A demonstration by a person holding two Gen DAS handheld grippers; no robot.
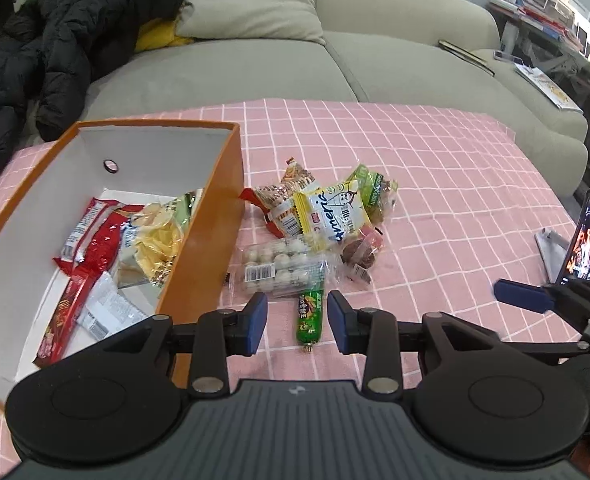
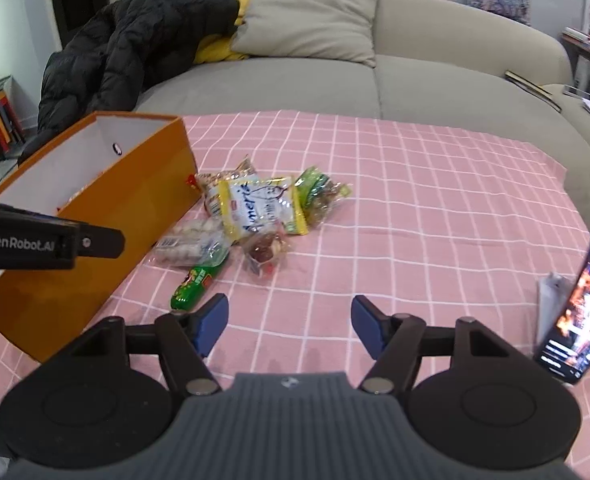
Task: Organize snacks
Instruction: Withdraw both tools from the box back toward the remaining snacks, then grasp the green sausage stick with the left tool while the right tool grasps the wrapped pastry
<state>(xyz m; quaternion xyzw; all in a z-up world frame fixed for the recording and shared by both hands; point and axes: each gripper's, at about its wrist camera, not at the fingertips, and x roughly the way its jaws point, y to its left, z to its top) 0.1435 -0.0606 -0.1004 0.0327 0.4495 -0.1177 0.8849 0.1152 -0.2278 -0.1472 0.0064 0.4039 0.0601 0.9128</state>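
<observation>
I am seeing the orange box (image 1: 199,248) walling off the left side, its tall near wall standing just beside the snack pile (image 1: 319,224). I am finding open pink tablecloth (image 2: 435,200) running wide to the right of the pile and in front of my right gripper (image 2: 289,326). A green sausage stick (image 1: 310,316) is lying between the spread fingers of my left gripper (image 1: 297,320). The propped phone (image 2: 579,304) is blocking the far right edge. My left gripper is crowding the space above the box's near end.
</observation>
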